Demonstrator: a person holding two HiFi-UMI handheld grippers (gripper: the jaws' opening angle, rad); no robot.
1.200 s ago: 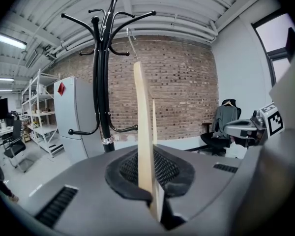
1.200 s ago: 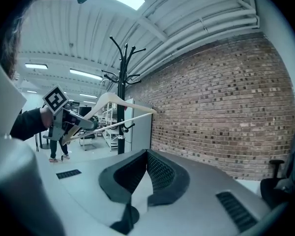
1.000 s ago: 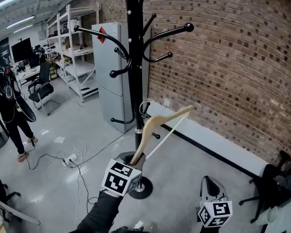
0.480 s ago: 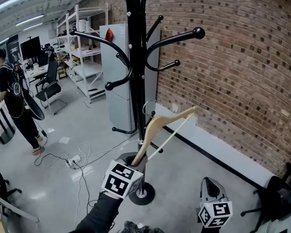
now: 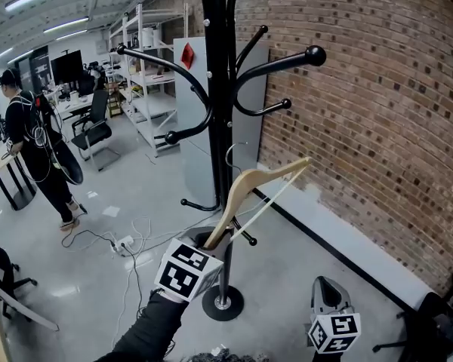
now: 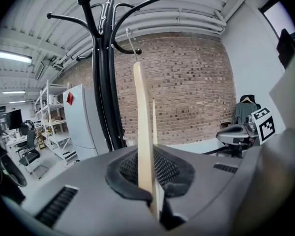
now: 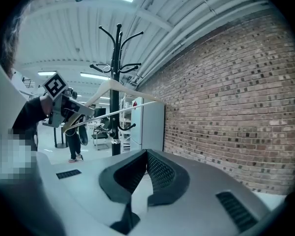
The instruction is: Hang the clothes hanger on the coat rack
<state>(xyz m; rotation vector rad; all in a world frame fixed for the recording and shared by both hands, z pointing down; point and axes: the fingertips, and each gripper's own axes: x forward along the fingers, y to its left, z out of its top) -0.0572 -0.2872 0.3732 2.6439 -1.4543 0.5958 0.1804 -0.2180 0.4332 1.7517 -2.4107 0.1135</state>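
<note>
Head view shows our left gripper (image 5: 210, 241) clamped tight on one end of the wooden hanger (image 5: 248, 189), which slants up and right in front of the rack (image 5: 220, 89). The hanger's wire hook sits close by the pole, below the rack's upper arms and on none of them; we cannot tell whether it touches the pole. Our right gripper (image 5: 327, 286) hangs low at the right, well apart, its jaws drawn together with nothing between them.
</note>
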